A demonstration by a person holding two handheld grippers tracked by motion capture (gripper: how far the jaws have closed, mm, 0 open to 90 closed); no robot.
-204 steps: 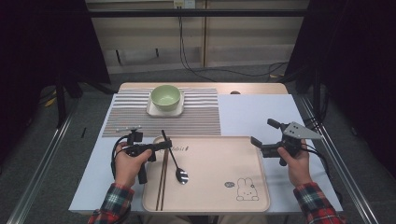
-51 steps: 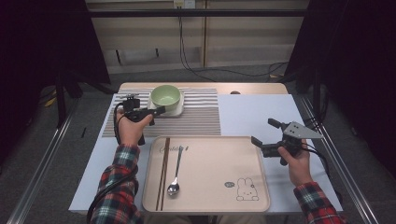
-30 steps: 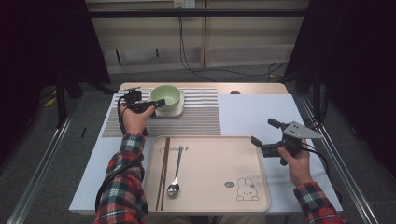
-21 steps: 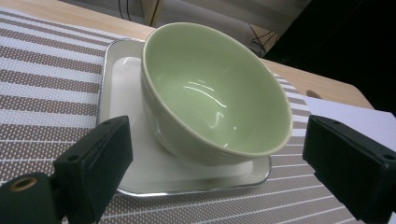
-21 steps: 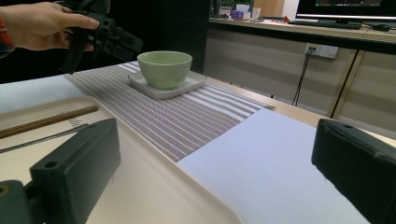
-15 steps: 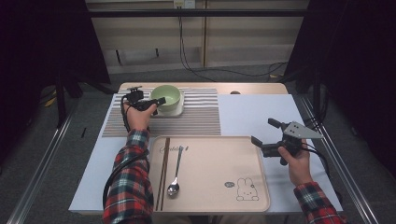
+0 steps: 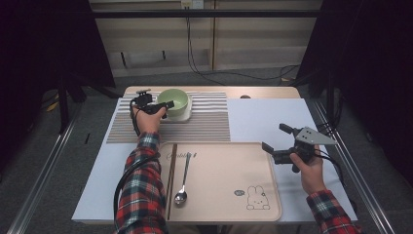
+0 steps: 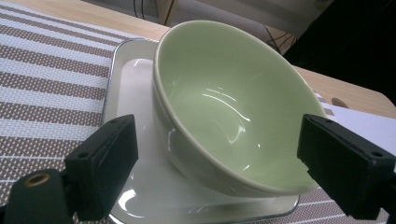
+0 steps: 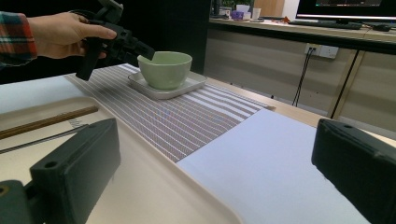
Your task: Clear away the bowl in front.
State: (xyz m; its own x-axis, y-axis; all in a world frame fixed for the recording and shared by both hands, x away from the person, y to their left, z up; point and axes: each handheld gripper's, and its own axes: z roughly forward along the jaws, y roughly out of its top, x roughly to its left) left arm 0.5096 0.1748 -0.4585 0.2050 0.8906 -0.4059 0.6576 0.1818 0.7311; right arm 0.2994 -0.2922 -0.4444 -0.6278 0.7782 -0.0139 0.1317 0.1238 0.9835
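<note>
Here the left gripper (image 7: 163, 108) has just been narrowing its spread jaws around the green bowl (image 8: 229, 116) without pressing it. The bowl sits on a white dish (image 8: 133, 93) on the striped mat (image 7: 204, 124). The right gripper (image 7: 277, 141) hangs apart-jawed beside the tray (image 7: 224, 170).

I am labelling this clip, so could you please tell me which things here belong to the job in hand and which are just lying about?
In the job:
- left gripper, jaws open and just been closing around the bowl's rim
- green bowl
- white square plate under it

Lying about:
- striped placemat
- beige tray
- spoon
- chopsticks
- right gripper, open, apart
</note>
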